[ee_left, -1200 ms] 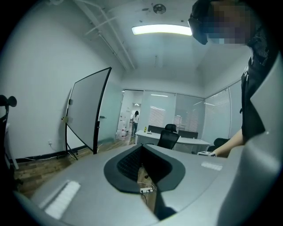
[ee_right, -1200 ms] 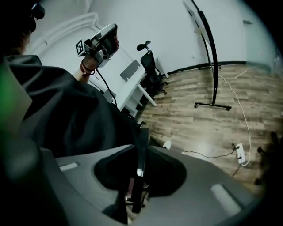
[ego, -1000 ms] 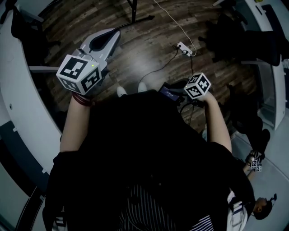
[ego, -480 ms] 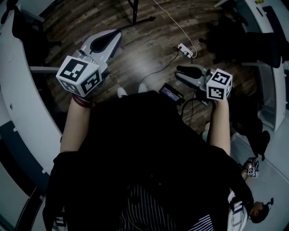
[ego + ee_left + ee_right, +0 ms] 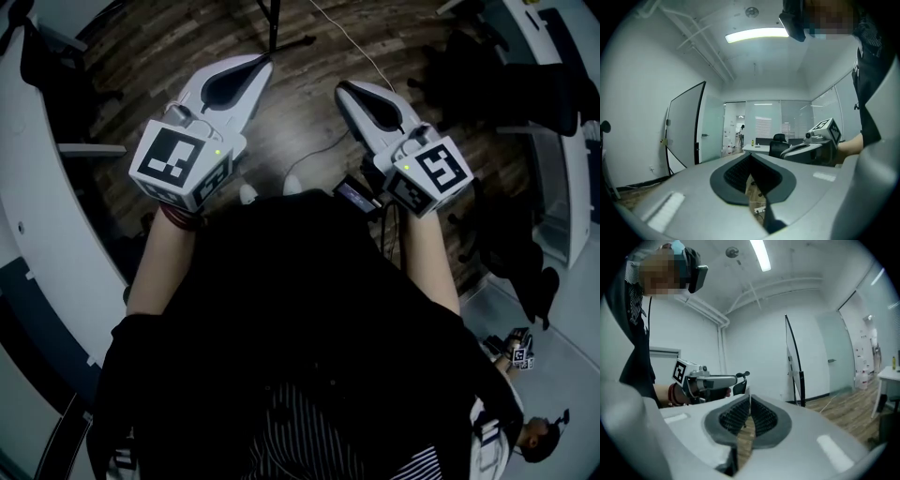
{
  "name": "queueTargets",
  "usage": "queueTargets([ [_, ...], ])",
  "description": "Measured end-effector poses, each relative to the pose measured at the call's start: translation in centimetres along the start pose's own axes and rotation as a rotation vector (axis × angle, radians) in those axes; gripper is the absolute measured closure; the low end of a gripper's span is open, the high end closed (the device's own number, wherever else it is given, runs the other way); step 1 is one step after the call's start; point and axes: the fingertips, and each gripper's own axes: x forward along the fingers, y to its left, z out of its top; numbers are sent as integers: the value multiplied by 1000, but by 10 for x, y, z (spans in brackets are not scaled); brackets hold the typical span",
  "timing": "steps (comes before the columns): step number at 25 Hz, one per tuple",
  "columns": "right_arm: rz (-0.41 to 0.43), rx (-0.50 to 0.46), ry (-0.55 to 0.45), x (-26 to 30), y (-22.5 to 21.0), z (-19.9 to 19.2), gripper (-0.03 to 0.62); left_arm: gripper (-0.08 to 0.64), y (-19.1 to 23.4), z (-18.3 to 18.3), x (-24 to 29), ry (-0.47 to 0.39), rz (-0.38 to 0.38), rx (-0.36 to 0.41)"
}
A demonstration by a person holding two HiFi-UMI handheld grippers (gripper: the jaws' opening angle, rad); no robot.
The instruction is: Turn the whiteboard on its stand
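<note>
Right gripper view: whiteboard point(image 5: 794, 362) nearly edge-on, face hidden

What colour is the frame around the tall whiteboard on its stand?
Black, around a white surface; the tall whiteboard shows best in the left gripper view.

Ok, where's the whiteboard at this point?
In the left gripper view the whiteboard stands on its stand at the left, by the wall and just left of the glass door; in the right gripper view it shows edge-on, right of centre.
</note>
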Motion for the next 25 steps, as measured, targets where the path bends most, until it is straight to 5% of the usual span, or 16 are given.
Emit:
queueTargets([
  [7, 2, -102, -6, 4, -5, 9, 589, 557, -8, 4, 25, -46, 17, 0],
  [15, 23, -98, 1, -7, -42, 5, 589, 557, -30, 8, 69, -43, 36, -9],
  [25, -7, -83, 10, 47, -73, 13, 591, 558, 25, -14, 81, 22, 60, -27],
])
